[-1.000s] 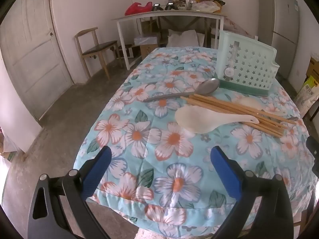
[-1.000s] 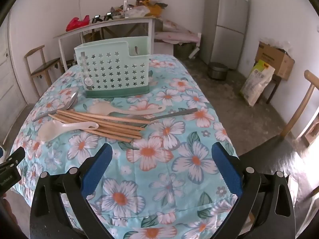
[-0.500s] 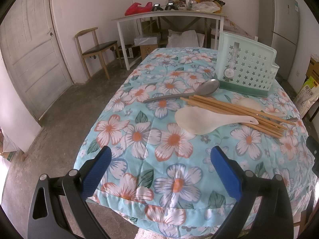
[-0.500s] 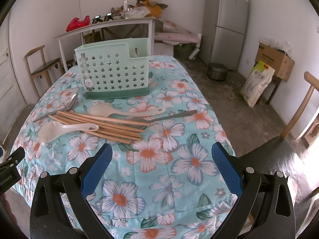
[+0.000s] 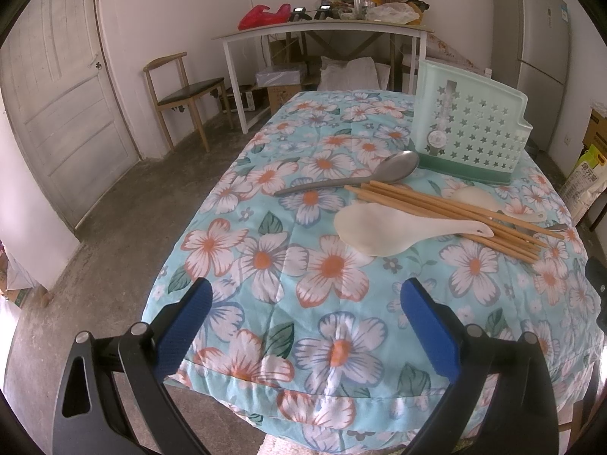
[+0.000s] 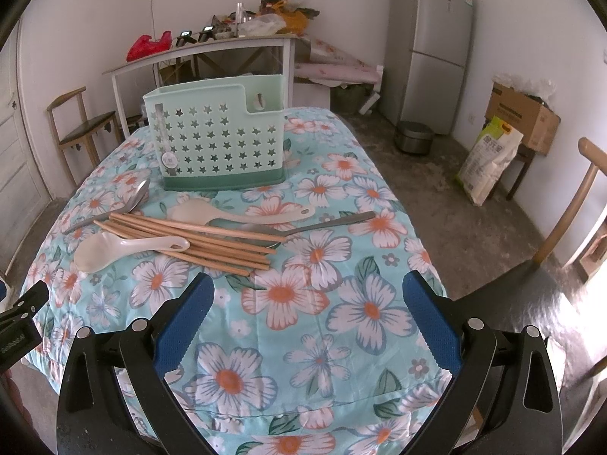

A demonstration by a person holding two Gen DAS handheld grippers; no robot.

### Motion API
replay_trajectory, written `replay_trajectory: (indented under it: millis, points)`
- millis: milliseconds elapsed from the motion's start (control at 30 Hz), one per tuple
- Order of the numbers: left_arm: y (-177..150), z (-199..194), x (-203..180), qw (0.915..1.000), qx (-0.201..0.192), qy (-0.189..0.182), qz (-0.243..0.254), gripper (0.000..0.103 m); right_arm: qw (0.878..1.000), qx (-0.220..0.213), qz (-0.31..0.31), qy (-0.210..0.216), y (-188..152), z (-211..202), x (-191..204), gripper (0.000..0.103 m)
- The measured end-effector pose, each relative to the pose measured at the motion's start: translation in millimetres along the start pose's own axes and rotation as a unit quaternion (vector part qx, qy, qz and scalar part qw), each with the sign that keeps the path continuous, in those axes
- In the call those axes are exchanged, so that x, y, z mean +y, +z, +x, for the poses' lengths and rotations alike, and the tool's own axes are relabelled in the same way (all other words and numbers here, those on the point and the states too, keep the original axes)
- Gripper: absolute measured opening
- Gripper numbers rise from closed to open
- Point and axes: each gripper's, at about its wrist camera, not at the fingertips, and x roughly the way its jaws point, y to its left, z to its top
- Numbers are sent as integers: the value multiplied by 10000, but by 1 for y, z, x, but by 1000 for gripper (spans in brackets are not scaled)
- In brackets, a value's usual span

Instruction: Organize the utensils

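Both grippers have crept only slightly since a second ago: on the right wrist view the table sits a touch lower and nearer, on the left almost nothing has changed, and every utensil lies where it did. My left gripper [image 5: 301,305] and right gripper [image 6: 308,299] hang over the near edge of the flowered tablecloth [image 6: 318,360], jaws spread wide with nothing between the blue pads, which I take as a ready stance before choosing a first piece. None of the sorting looks begun. All the utensils lie loose in one heap in front of the mint caddy [image 6: 218,138], which stands upright toward the far end, its star-punched wall facing me and its top open for dropping things in. A bundle of wooden chopsticks [image 6: 189,240] fans across the middle; the white ladle-spoon [image 6: 125,248] rests its handle on them, a beige rice paddle [image 6: 231,214] lies just behind, and a metal spoon [image 6: 132,199] sits at the left with its bowl near the caddy's base. A second metal handle [image 6: 330,222] pokes out rightward, its head tucked under the sticks, so I cannot tell what it is. That overlap is my main obstacle: I judge the ladle-spoon should come off first. Chairs, a cluttered side table [image 5: 322,30] and a fridge [image 6: 432,45] stand well clear
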Motion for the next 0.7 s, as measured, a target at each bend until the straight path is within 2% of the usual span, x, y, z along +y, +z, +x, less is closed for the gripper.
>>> replay_trajectory:
  millis: [700]
  points:
    - [-1, 1, 3, 9999, 53, 115, 35, 97, 10000, 9, -7, 10, 0, -3, 2, 95]
